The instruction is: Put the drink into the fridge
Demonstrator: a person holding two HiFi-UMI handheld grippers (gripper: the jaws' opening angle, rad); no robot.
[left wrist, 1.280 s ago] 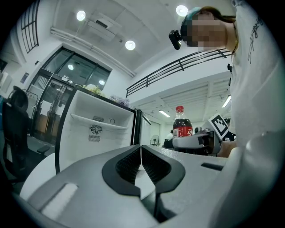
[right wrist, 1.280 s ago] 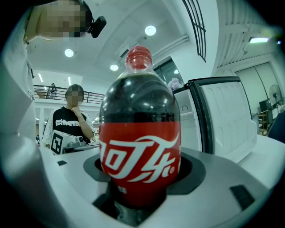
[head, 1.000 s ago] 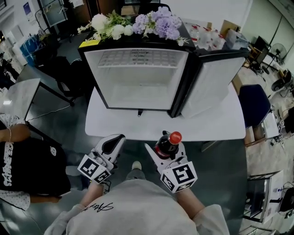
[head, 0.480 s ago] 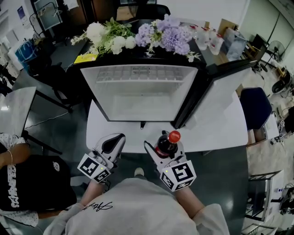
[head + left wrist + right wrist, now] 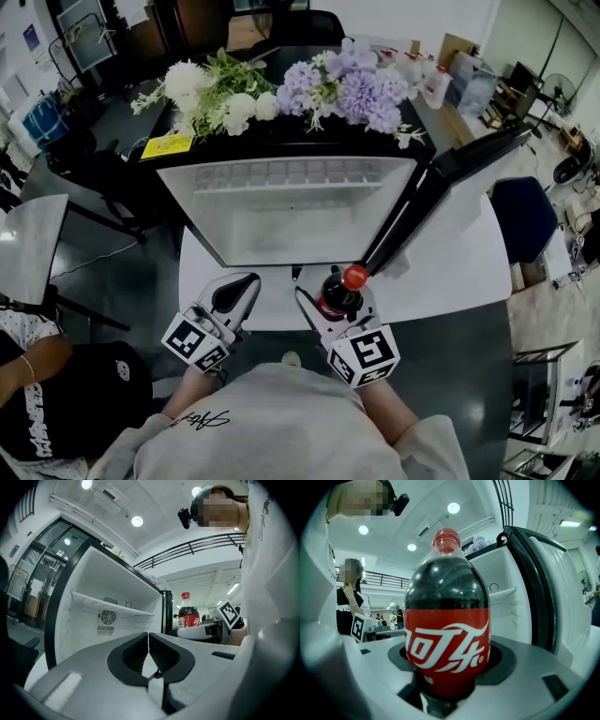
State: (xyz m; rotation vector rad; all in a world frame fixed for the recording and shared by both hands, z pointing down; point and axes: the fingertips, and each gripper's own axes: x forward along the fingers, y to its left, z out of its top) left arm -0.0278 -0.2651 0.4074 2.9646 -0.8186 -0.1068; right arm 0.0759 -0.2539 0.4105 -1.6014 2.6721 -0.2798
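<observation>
The fridge (image 5: pixel 291 202) stands on a white table (image 5: pixel 450 272) with its door (image 5: pixel 441 187) swung wide to its right side, so the white inside faces the person. 1 thin shelf (image 5: pixel 112 605) crosses the upper part of the inside, with a small round vent on the back wall below it.

The right gripper (image 5: pixel 335 300) is clamped on the cola bottle (image 5: pixel 339 292), both jaws pressed against the red label. The bottle is upright, red cap up, outside the fridge and just in front of the opening's lower right corner, close to the hinged edge of the door. That door edge rises right beside the bottle.

The left gripper (image 5: pixel 234 292) hangs in front of the fridge's lower left part, jaws together with nothing between them.

Artificial flowers (image 5: pixel 291 84), white and purple, lie along the fridge top, and a yellow card (image 5: pixel 167 146) sits at its left front corner. A blue chair (image 5: pixel 525 216) stands beyond the open door. A person in a black shirt (image 5: pixel 56 394) sits well to the left of the fridge.
</observation>
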